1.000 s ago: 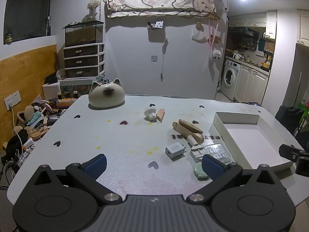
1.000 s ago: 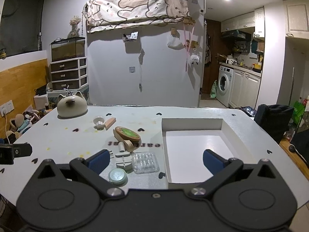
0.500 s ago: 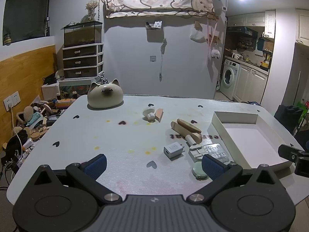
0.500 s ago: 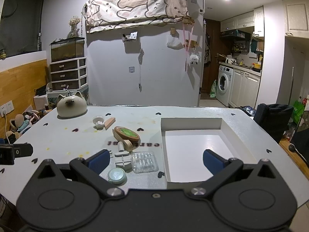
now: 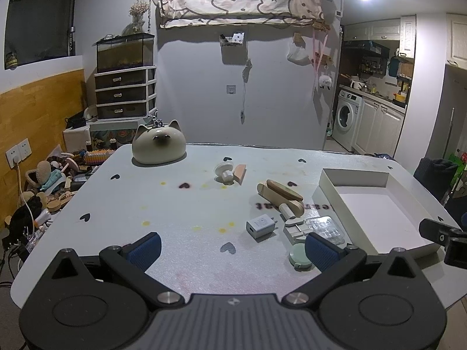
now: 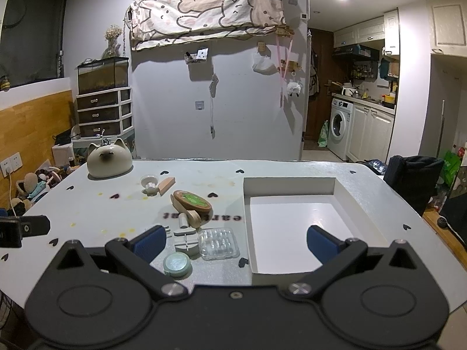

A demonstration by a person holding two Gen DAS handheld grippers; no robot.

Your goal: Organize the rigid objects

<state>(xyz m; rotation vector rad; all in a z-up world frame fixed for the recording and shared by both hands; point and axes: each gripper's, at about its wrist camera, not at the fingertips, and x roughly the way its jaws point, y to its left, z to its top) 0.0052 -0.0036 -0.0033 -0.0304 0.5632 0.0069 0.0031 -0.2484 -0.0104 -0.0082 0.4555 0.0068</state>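
A white open box (image 5: 376, 207) (image 6: 292, 218) sits on the table's right side. Left of it lie small objects: a white charger (image 5: 260, 226), a clear plastic case (image 5: 325, 227) (image 6: 218, 243), a round green tin (image 5: 298, 259) (image 6: 177, 264), a grey slotted block (image 6: 186, 240), a wooden toy with a green top (image 6: 191, 202) (image 5: 281, 195), a white knob (image 5: 224, 172) and a wooden wedge (image 5: 240, 172). My left gripper (image 5: 232, 250) is open and empty above the table's near edge. My right gripper (image 6: 235, 240) is open and empty, in front of the box.
A cat-shaped ceramic dome (image 5: 158, 145) (image 6: 109, 160) stands at the table's far left corner. Clutter lies on the floor to the left (image 5: 49, 186). A dark chair (image 6: 411, 175) stands to the right of the table.
The left gripper has drawn back slightly, so the objects sit a little higher in its view. The right view has hardly changed.
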